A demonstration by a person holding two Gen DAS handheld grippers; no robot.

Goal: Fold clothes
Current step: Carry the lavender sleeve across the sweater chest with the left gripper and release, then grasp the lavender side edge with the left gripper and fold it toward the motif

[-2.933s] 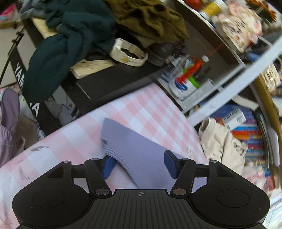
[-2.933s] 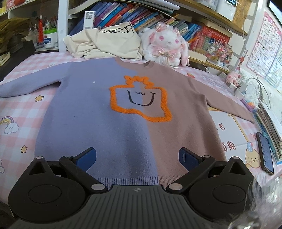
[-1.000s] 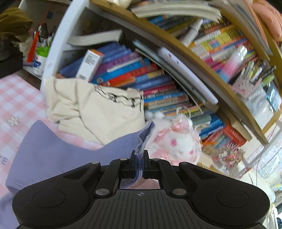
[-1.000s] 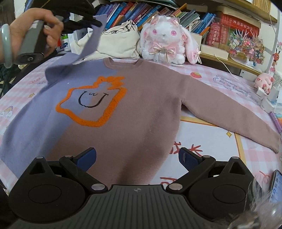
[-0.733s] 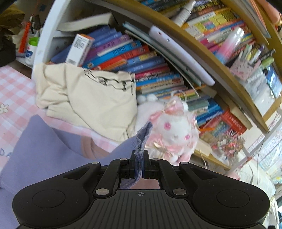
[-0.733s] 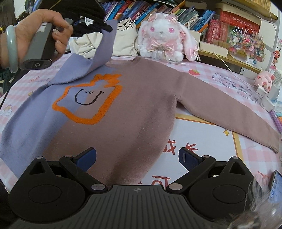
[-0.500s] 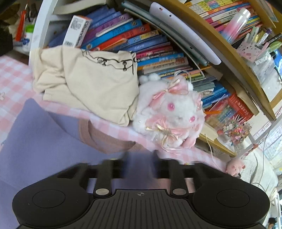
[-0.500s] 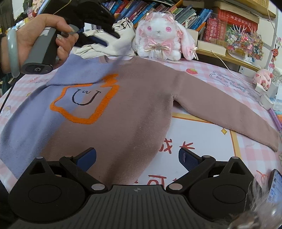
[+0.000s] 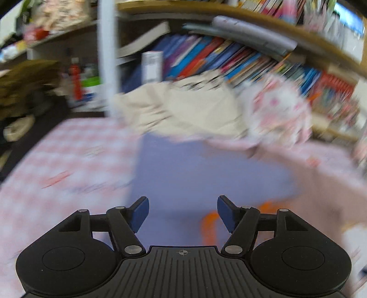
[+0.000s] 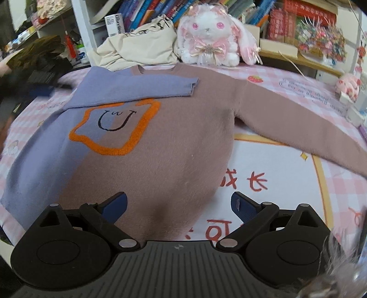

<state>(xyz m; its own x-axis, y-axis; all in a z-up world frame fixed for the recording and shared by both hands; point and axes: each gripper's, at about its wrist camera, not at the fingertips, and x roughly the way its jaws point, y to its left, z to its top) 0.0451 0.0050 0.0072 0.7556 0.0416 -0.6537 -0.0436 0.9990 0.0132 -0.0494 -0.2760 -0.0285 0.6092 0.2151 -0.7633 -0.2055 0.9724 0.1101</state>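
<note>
A half lilac, half brown sweater (image 10: 160, 146) with an orange-outlined smiling figure lies flat on the pink checked cloth (image 10: 286, 160). Its lilac sleeve (image 10: 137, 90) is folded across the chest, cuff near the neckline. Its brown sleeve (image 10: 298, 123) stretches out to the right. My right gripper (image 10: 179, 204) is open and empty, above the sweater's hem. My left gripper (image 9: 182, 212) is open and empty, above the lilac side (image 9: 195, 174); that view is motion-blurred. It also shows as a dark blur at the left edge of the right wrist view (image 10: 39, 90).
A cream garment (image 10: 140, 45) and a pink-and-white plush rabbit (image 10: 213, 34) lie behind the sweater, against bookshelves (image 10: 149, 11). Dark clothes (image 10: 34, 59) are piled at the far left. Small pink toys (image 10: 346, 87) sit at the right edge.
My left gripper carried the lilac sleeve across the chest, let it go and opened, then drew back to the left. The right gripper stayed open and barely shifted.
</note>
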